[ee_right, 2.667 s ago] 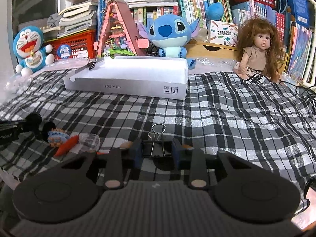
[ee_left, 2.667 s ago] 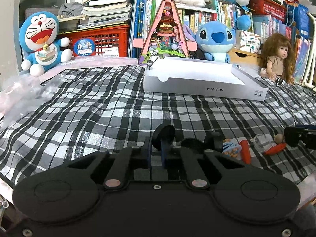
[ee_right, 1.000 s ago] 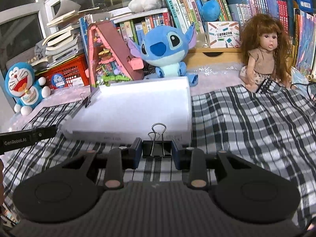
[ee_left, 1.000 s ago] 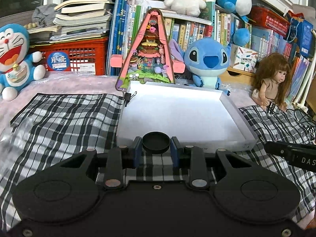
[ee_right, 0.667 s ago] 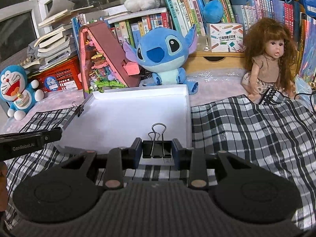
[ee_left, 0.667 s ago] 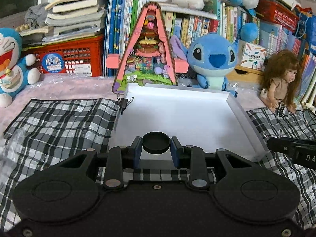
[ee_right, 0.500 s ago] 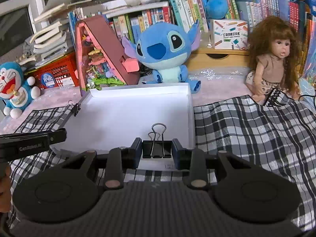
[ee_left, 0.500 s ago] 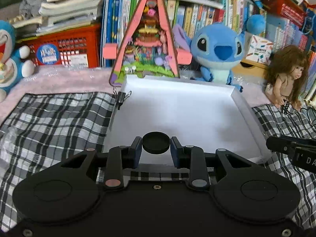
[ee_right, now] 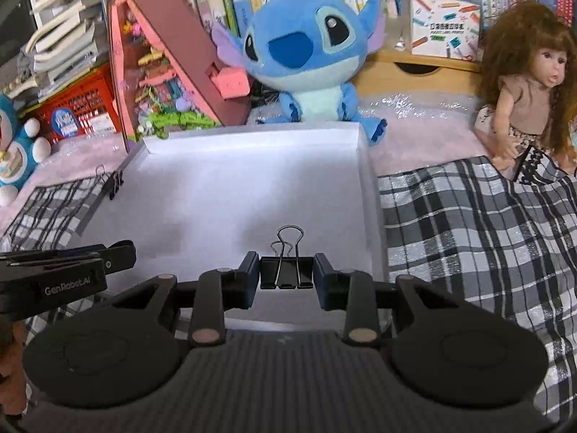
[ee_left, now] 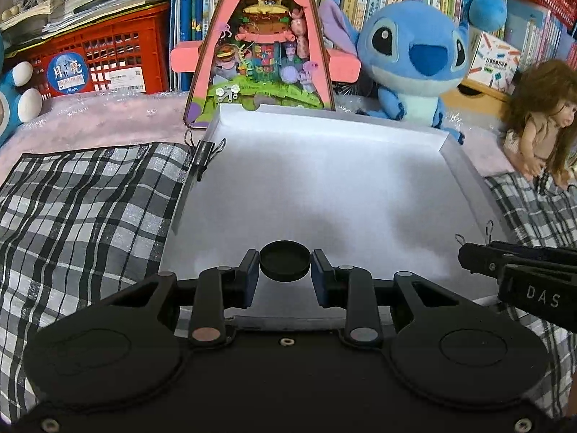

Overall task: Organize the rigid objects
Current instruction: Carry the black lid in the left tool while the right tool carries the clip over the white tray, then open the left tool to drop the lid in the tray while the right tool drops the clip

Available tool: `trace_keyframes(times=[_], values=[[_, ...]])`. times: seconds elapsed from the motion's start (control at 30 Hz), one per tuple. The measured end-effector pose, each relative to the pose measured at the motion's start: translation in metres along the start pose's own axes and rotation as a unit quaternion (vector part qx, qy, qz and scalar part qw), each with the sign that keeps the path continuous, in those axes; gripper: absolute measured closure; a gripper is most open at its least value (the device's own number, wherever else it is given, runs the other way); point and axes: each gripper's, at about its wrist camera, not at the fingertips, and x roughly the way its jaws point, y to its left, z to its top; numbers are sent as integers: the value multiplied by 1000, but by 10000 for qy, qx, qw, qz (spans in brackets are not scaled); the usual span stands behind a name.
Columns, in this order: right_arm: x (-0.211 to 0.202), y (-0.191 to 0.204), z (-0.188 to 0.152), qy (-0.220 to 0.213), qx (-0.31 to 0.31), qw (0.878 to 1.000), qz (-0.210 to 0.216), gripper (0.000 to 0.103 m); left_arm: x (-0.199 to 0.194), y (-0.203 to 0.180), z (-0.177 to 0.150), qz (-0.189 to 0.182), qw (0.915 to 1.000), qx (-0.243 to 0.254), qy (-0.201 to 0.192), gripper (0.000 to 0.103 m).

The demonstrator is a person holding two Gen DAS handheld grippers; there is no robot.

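The left gripper (ee_left: 285,267) clamps a black round cap (ee_left: 285,265) between its fingers, above the near edge of the white tray (ee_left: 465,176). The right gripper (ee_right: 286,270) pinches a black binder clip (ee_right: 286,272), also over the tray's near part. Another clip (ee_left: 202,157) sits on the tray's left wall. Behind the tray stand a pink triangular toy house (ee_left: 265,39), a blue plush (ee_left: 414,61) and a doll (ee_right: 530,83); checked cloth (ee_left: 90,209) covers the surface.

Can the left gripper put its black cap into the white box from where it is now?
Probably yes. The left gripper holds the cap over the near part of the box, whose floor looks bare; the right gripper stays off to the side.
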Motion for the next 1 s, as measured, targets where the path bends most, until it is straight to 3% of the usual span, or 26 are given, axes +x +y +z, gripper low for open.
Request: trace_keyframes(times=[0.4, 1.0], values=[[17, 10, -1, 303, -352, 9987, -203, 65, 13, 3, -2, 215, 9993, 116, 290, 74], [28, 9, -7, 433, -288, 9985, -189, 61, 13, 5, -4, 290, 9994, 155, 130, 73]])
